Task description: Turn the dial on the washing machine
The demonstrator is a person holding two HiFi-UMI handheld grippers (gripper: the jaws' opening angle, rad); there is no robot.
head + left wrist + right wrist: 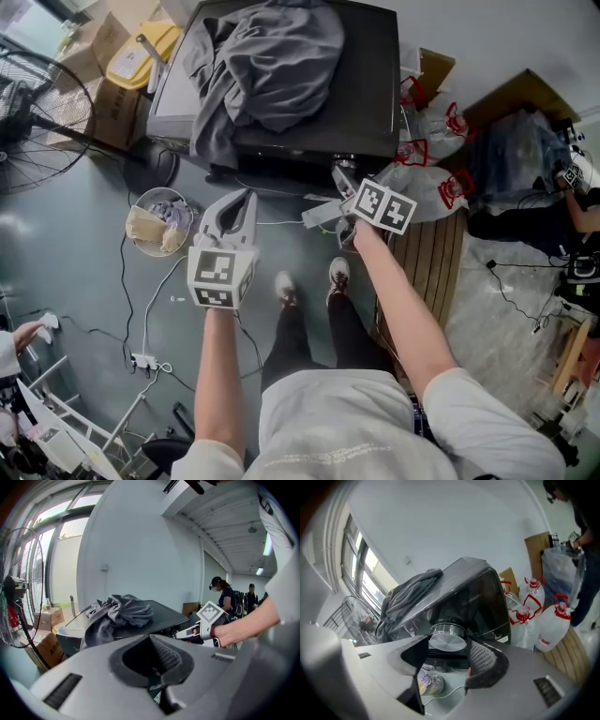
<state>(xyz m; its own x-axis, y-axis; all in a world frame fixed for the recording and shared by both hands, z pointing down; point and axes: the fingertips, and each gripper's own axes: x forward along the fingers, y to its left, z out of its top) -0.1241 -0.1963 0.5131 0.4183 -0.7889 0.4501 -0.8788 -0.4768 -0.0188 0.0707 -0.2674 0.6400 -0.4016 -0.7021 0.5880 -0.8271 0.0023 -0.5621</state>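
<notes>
Right gripper [448, 643] jaws wide around dial [447, 636]

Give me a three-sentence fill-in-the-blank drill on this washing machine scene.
1. The crumpled grey garment lies on ___ of the black washing machine.
2. The right hand-held gripper has the machine's round silver ___ between its open jaws.
3. In the head view, the wire-caged floor fan stands at the picture's ___ edge.
Missing words: top; dial; left.
</notes>
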